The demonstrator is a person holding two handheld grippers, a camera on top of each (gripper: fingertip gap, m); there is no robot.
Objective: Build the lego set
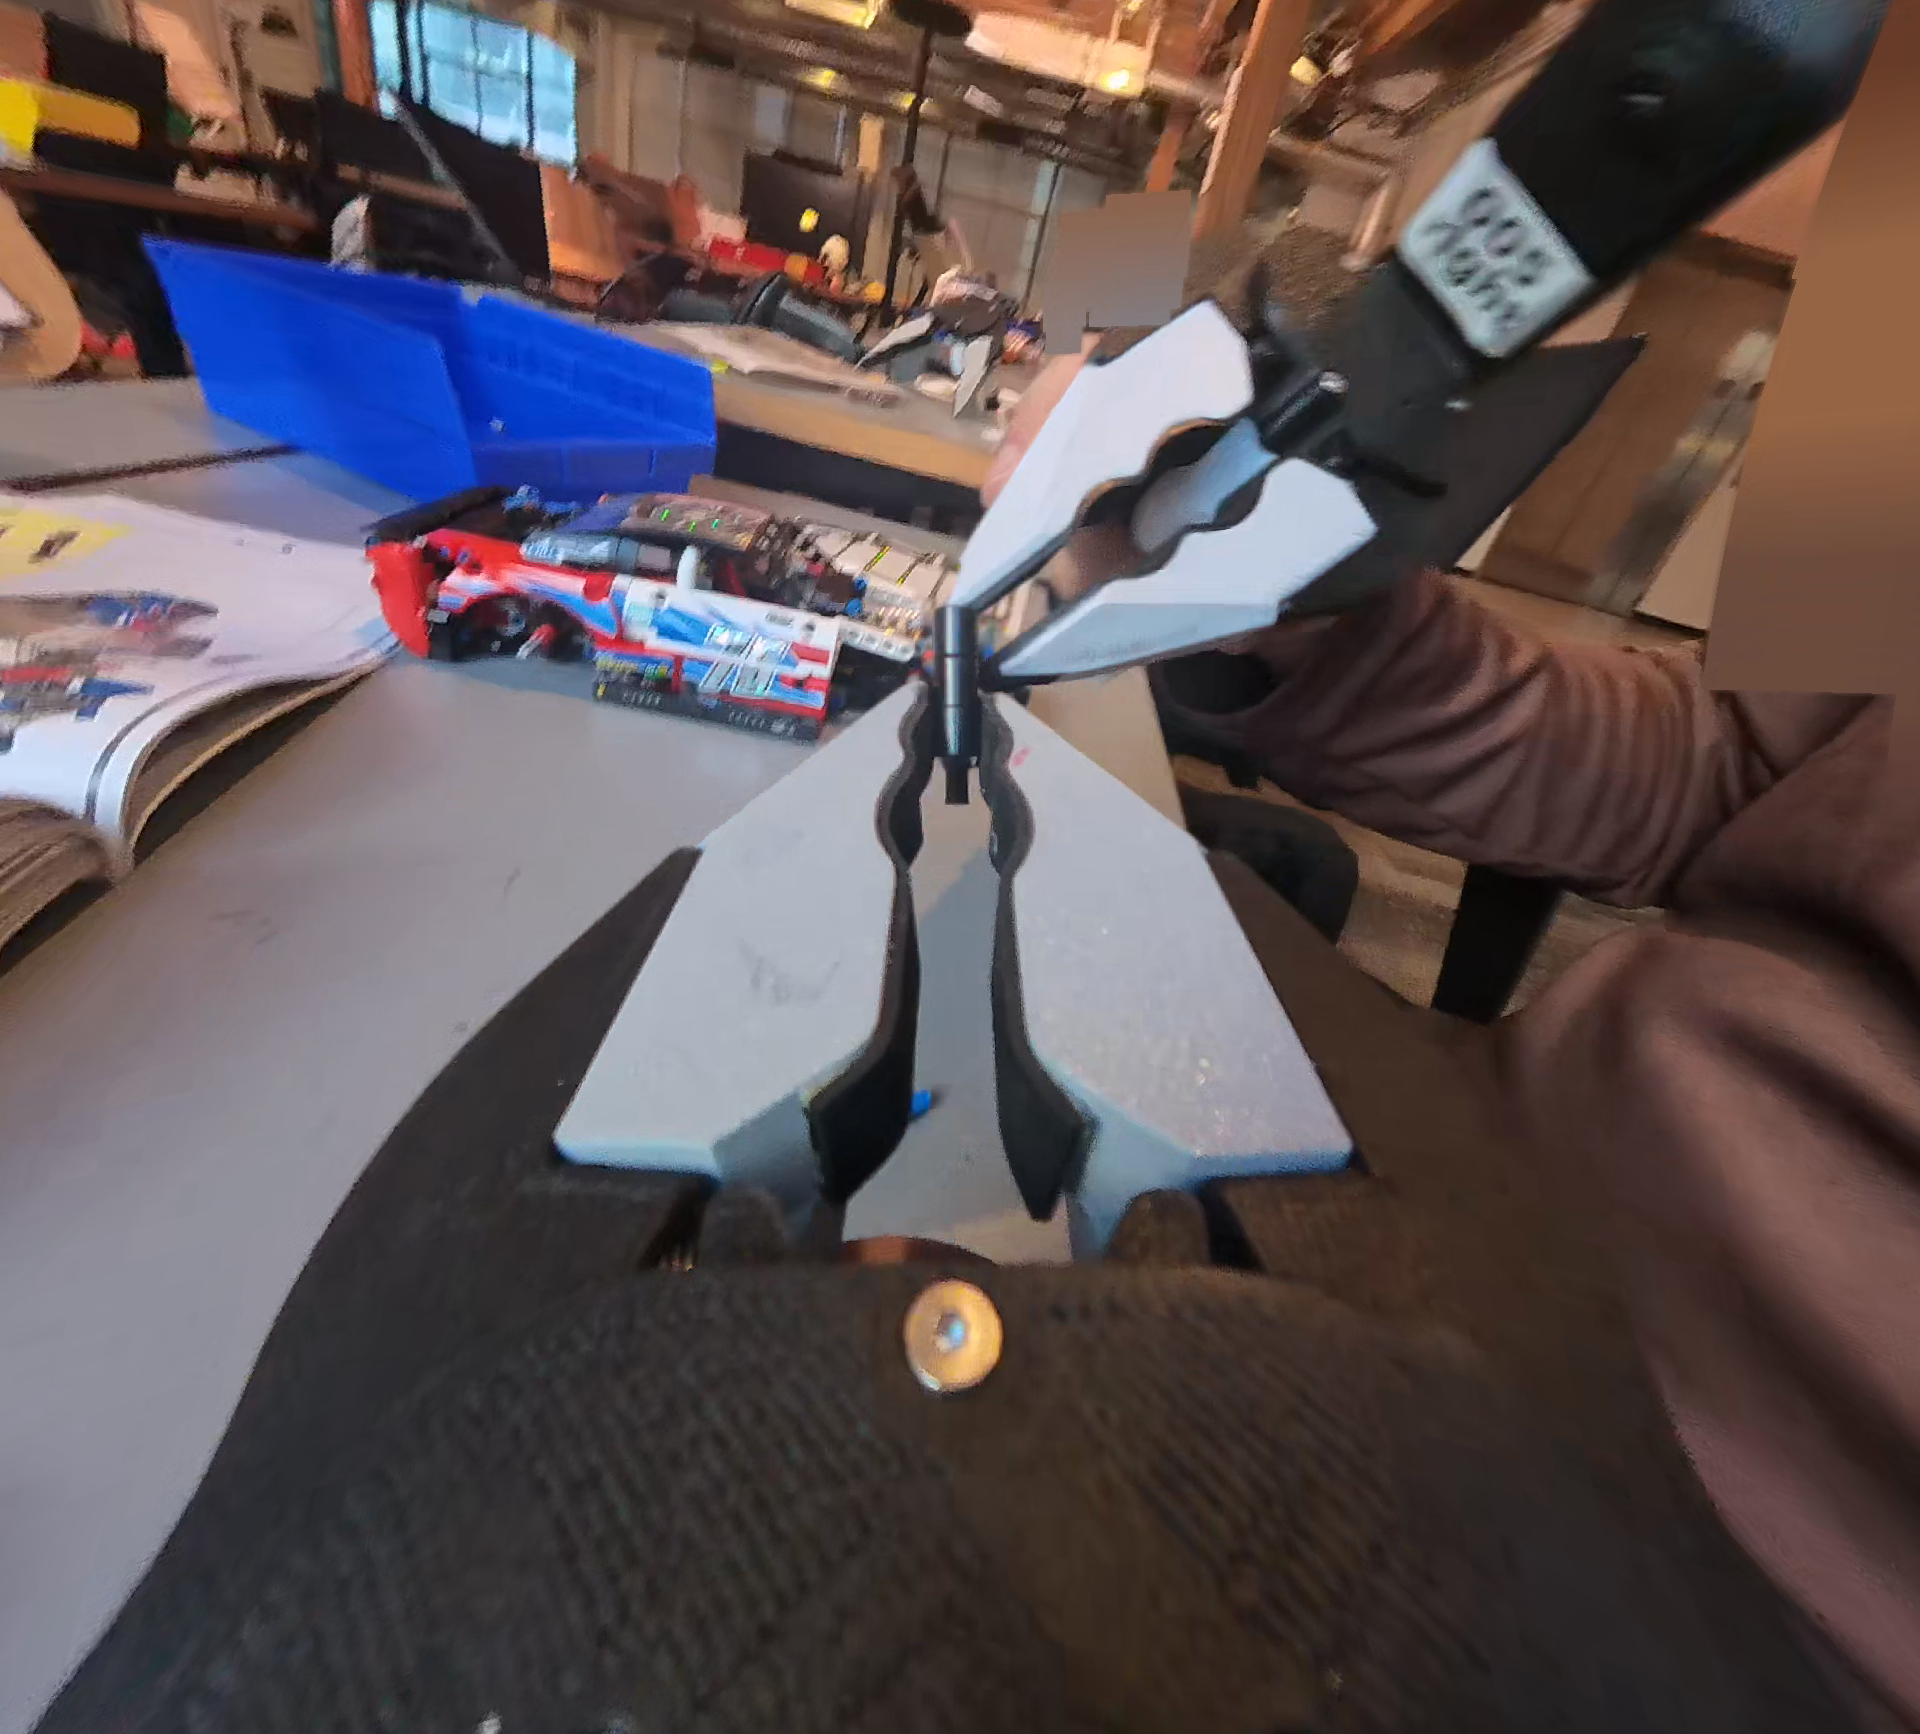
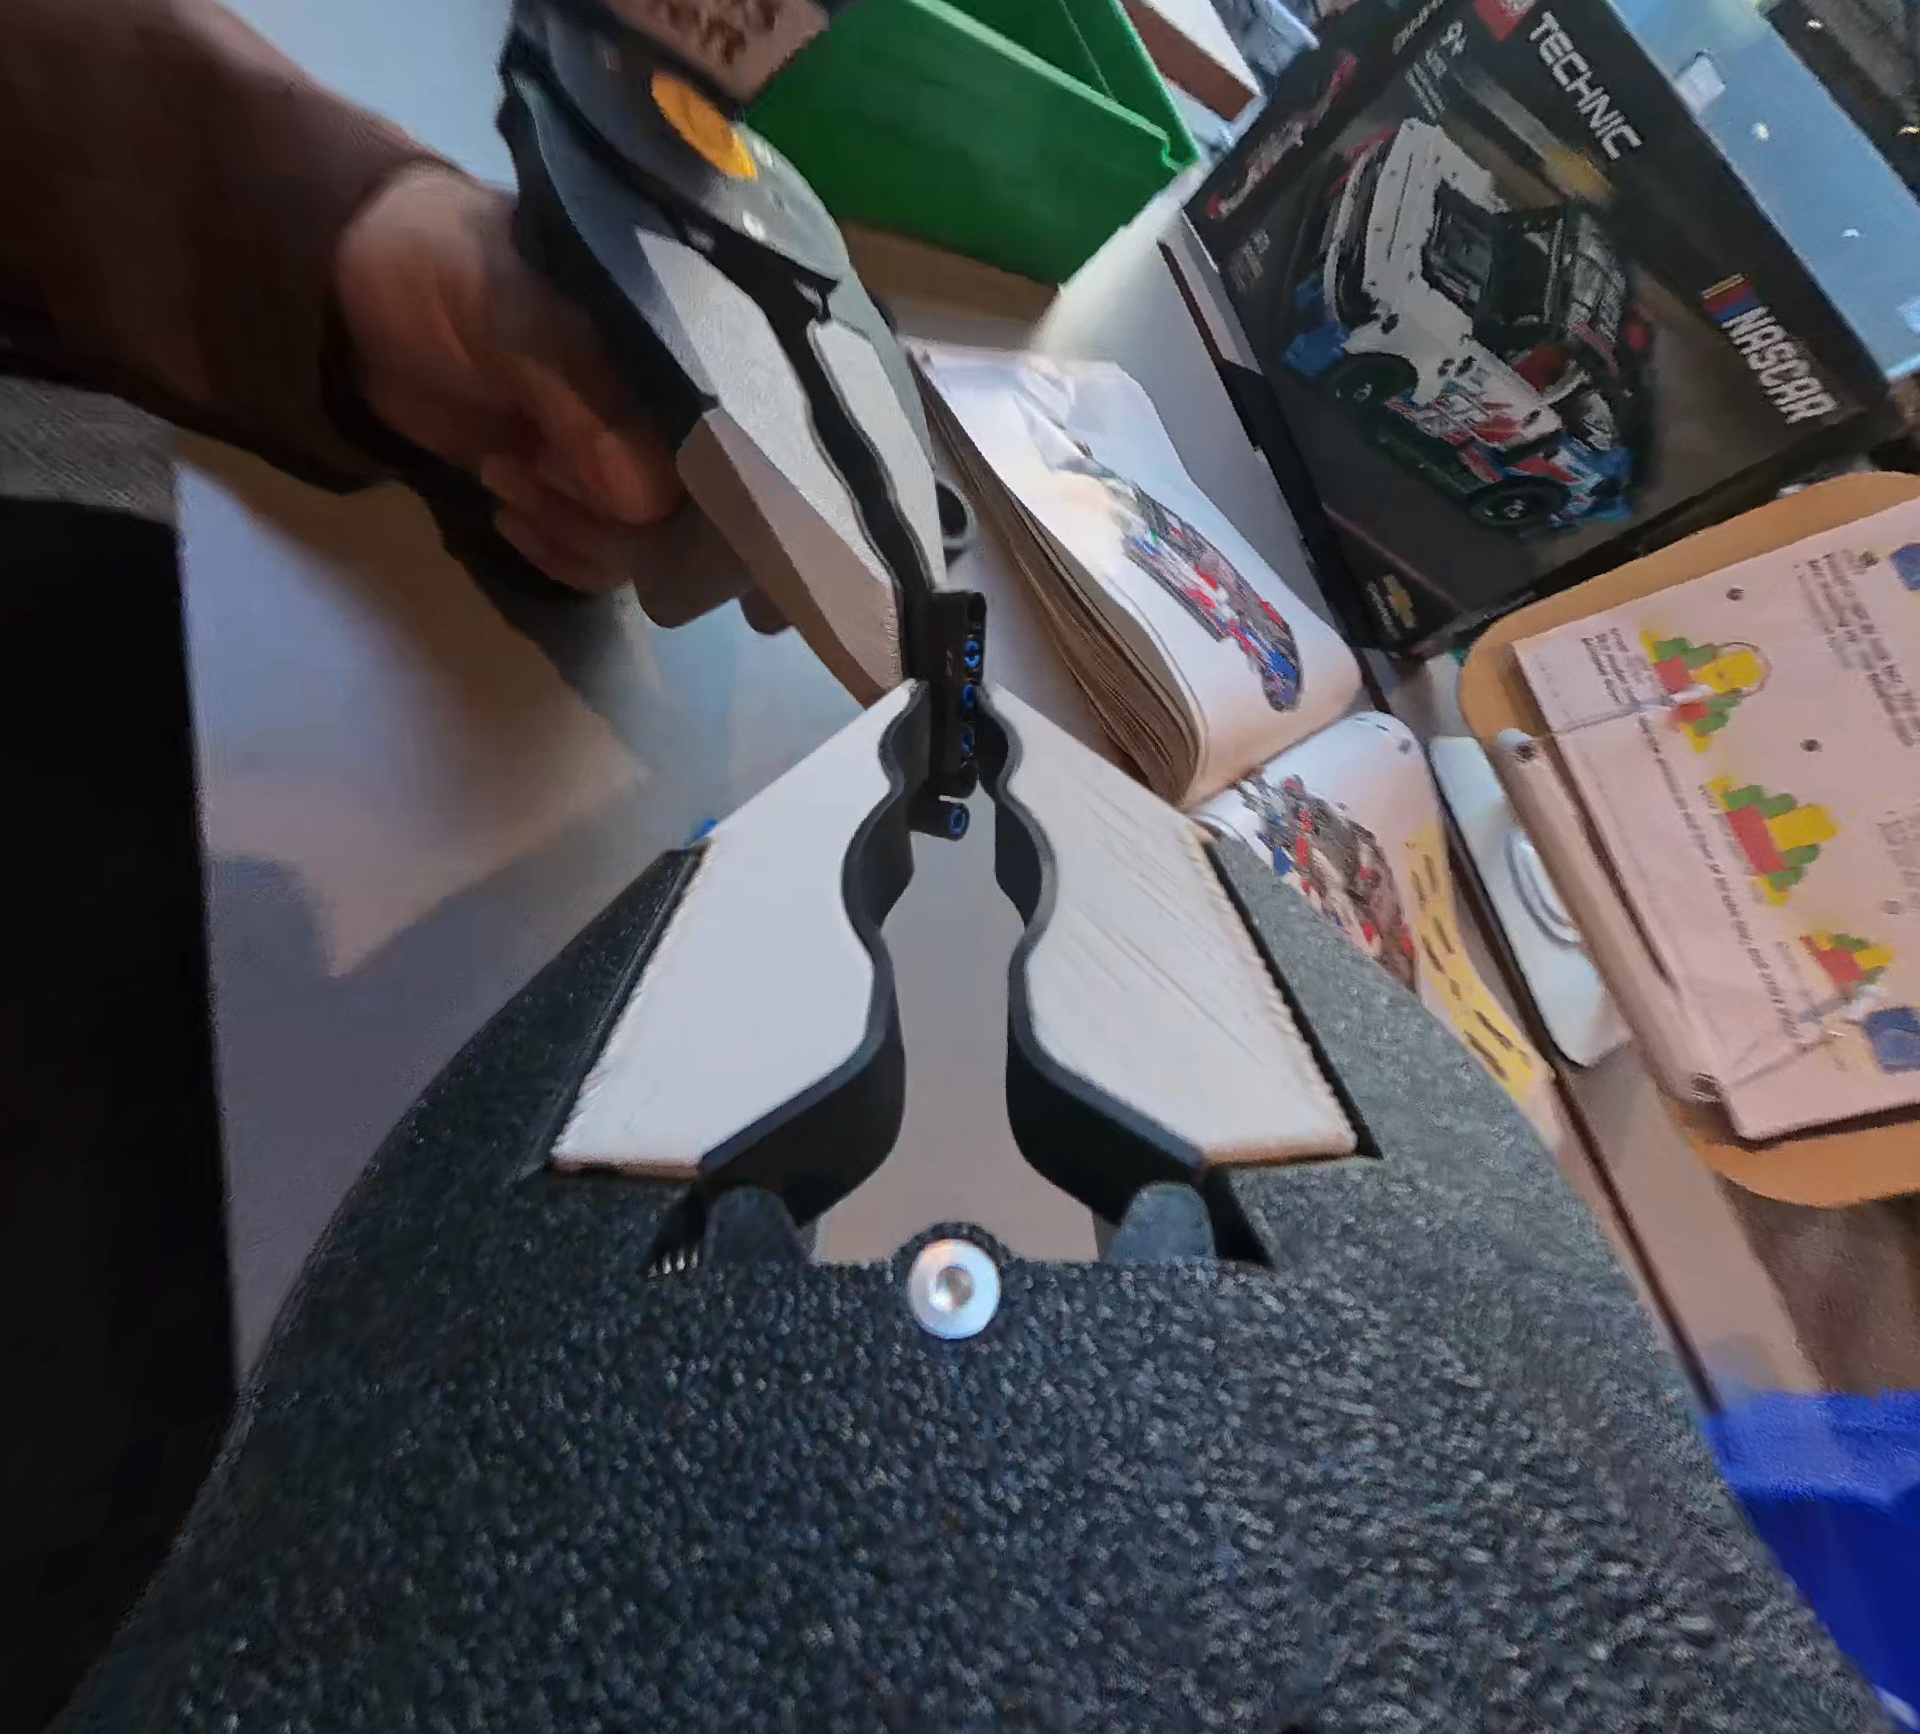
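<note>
Upright black beam (image 2: 954, 697), both hand-held grippers pinching.

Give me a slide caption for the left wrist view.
Two hand-held grippers pinch one small black piece above the table, toy car behind.

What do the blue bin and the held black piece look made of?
Blue bin: probably moulded plastic, with a uniform colour, ribbed walls and dull sheen. Black piece: probably hard plastic, smooth, slightly glossy, with blue pins showing in its holes.
</note>
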